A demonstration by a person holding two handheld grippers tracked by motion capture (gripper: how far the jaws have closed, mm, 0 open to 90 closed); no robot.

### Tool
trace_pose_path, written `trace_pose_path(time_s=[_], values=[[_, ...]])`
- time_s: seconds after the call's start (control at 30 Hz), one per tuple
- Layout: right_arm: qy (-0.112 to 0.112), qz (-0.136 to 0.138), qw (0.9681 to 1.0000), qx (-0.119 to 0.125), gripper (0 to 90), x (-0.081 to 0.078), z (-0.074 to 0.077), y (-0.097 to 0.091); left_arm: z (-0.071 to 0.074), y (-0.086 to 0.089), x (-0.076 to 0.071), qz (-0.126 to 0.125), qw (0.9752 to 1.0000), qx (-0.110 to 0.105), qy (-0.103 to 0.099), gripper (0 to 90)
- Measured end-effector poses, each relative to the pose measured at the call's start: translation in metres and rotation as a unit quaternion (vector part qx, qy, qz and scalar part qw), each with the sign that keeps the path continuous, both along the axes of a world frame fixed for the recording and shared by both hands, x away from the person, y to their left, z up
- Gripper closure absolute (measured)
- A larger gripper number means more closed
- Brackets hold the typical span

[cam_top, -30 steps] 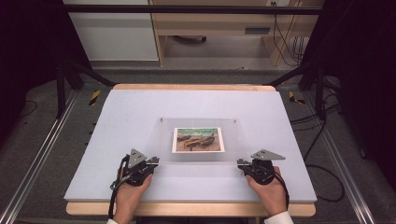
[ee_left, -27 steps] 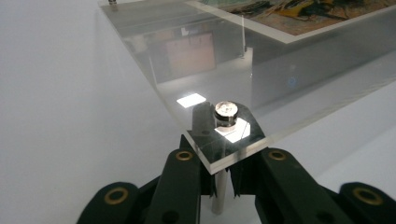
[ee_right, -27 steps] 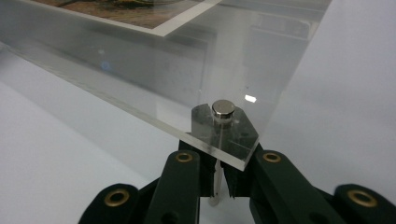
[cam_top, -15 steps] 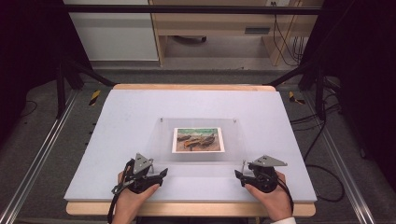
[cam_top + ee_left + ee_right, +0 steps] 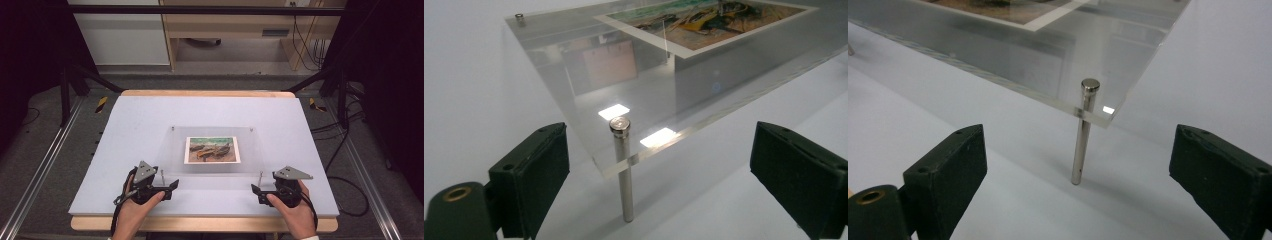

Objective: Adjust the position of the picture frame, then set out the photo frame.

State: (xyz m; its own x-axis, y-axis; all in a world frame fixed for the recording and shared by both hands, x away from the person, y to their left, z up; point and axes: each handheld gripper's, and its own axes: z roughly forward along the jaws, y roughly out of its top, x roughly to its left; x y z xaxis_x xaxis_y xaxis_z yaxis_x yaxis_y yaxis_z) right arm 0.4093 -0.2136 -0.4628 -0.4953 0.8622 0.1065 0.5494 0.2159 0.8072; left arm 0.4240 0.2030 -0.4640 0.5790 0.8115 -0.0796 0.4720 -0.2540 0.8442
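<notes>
A clear plastic sheet sits raised above the pale tabletop on thin metal pins, with a small picture of boats lying flat in its middle. The person's hands come in from the near edge, one at each near corner of the sheet. The left gripper rests low on the table just short of the near left corner, pointing inward; its jaws have just been opening and now stand wide apart with nothing pressed between them. In the left gripper view the near left pin stands upright through the corner of the sheet, between the two black pads but farther out, clear of both. The right gripper mirrors it at the near right corner, its jaws likewise just opened and spread wide. In the right gripper view the near right pin rises through the sheet's corner, its cap a little above the plastic and its foot on the table, ahead of the pads and touched by neither. Both hands sit close to the table's near edge.
</notes>
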Motion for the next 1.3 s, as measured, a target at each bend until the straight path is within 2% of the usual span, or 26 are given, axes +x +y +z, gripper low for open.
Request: trace_pose_path(time_s=[0.13,0.27,0.4,0.47,0.53,0.6,0.7,0.73,0.8,0.87,0.93,0.97,1.1,1.23,1.3], values=[[-0.005,-0.010,0.9999,0.003,9.0,-0.001,0.004,-0.001,0.003,0.002,0.000,0.004,1.0000,-0.001,-0.008,7.6],[-0.014,-0.020,0.9996,0.011,10.5,-0.003,0.009,-0.002,0.010,0.008,0.000,0.014,0.9996,-0.022,-0.013,7.6],[-0.041,-0.025,0.9988,0.009,12.6,-0.003,0.021,-0.001,0.025,0.012,0.001,0.017,0.9990,-0.027,-0.030,8.3],[-0.056,-0.027,0.9981,0.002,13.8,0.000,0.031,0.002,0.032,0.012,0.007,0.018,0.9991,-0.026,-0.030,9.3],[-0.064,-0.026,0.9976,-0.001,15.3,0.007,0.038,0.005,0.038,0.011,0.015,0.018,0.9989,-0.033,-0.029,9.8],[-0.064,-0.026,0.9976,-0.001,17.3,0.014,0.044,0.008,0.044,0.010,0.025,0.013,0.9992,-0.032,-0.020,10.3],[-0.060,-0.019,0.9980,-0.008,20.7,0.031,0.053,0.011,0.053,0.008,0.042,0.007,0.9997,-0.022,-0.011,10.4],[-0.054,-0.017,0.9983,-0.011,20.4,0.041,0.058,0.011,0.053,0.008,0.044,0.009,0.9997,-0.022,-0.010,10.5],[-0.046,-0.017,0.9988,-0.007,20.5,0.050,0.060,0.012,0.052,0.009,0.048,0.011,0.9995,-0.030,-0.004,11.0],[-0.041,-0.020,0.9989,0.004,20.6,0.059,0.060,0.012,0.048,0.009,0.050,0.014,0.9996,-0.021,0.007,11.7],[-0.039,-0.031,0.9986,0.020,21.1,0.062,0.056,0.011,0.044,0.010,0.049,0.024,0.9994,-0.024,0.002,12.7],[-0.030,-0.026,0.9991,0.013,21.0,0.063,0.052,0.010,0.041,0.010,0.049,0.027,0.9992,-0.028,0.003,13.9],[-0.022,-0.028,0.9992,0.020,22.8,0.061,0.047,0.007,0.036,0.010,0.049,0.028,0.9990,-0.034,0.008,16.1],[-0.008,-0.032,0.9993,0.018,26.3,0.060,0.042,0.004,0.034,0.008,0.048,0.027,0.9991,-0.032,0.008,16.9],[0.002,-0.030,0.9993,0.024,27.8,0.060,0.039,0.005,0.033,0.008,0.048,0.030,0.9990,-0.031,0.009,17.6]])
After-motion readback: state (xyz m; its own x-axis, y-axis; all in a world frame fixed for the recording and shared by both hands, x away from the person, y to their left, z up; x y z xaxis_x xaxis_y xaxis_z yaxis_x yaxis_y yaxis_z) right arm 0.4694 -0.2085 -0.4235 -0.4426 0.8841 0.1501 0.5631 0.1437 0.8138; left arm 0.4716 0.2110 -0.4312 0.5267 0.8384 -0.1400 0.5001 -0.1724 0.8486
